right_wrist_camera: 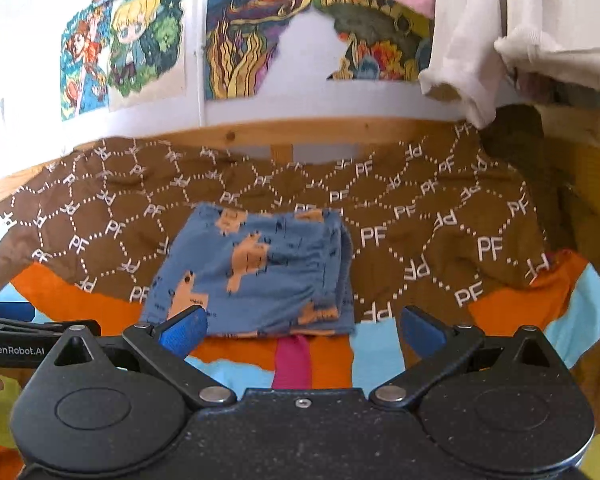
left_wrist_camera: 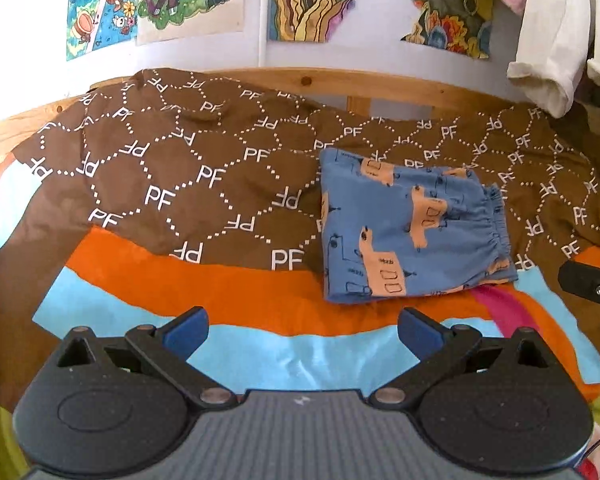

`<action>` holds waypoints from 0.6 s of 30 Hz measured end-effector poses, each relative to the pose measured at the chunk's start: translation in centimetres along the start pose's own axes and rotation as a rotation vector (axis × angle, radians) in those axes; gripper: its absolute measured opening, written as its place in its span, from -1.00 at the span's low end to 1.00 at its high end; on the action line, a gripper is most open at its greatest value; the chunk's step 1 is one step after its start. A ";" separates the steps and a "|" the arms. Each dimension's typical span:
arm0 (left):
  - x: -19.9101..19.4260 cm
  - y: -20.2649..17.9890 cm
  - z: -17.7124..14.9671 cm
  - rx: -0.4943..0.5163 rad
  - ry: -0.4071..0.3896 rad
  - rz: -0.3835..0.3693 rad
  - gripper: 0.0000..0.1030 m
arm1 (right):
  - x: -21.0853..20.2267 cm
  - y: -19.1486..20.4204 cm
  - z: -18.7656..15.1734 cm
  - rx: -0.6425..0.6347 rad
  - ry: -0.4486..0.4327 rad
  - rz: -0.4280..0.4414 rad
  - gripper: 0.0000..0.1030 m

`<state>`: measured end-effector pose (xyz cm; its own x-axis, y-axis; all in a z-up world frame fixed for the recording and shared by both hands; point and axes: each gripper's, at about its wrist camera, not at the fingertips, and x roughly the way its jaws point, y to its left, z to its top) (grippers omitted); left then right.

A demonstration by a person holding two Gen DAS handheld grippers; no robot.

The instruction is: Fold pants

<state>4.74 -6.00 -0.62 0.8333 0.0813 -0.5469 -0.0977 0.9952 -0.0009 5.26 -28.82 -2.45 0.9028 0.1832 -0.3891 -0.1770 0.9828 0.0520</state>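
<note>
- Bed (left_wrist_camera: 260, 344): took up most of both views; striped cover in orange, light blue and magenta, with a brown blanket (left_wrist_camera: 188, 168) printed "PF" spread over the far half, against a wooden rail.
- Pants (left_wrist_camera: 412, 228): blue, with orange animal prints; lay as a compact rectangle, part on the brown blanket, part on the orange stripe. Gathered elastic waistband sat along its right edge in the left view; layers stacked, edges roughly aligned, a few soft wrinkles.
- Step in hand, by judgement: folding looked finished or nearly so, with both tools clear of the cloth.
- Next move, by judgement: at most a light press or a squaring of the near edge; little else called for.
- Left gripper (left_wrist_camera: 302, 330): fingers spread wide, nothing between them, short of the pants and to their left.
- Right gripper (right_wrist_camera: 302, 330): fingers likewise wide and empty, just in front of the pants' near edge; contact could not be told.
</note>
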 end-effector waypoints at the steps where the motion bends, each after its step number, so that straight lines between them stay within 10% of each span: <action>1: 0.1 0.0 0.0 0.001 0.001 0.003 1.00 | 0.2 0.0 0.0 0.002 0.006 -0.001 0.99; 18: -0.1 -0.5 0.2 0.018 -0.001 0.001 1.00 | 0.8 -0.3 -0.4 0.011 0.038 -0.007 0.99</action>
<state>4.81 -6.45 -0.40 0.8334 0.0827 -0.5464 -0.0892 0.9959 0.0146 5.86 -28.99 -3.09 0.8885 0.1755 -0.4241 -0.1662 0.9843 0.0592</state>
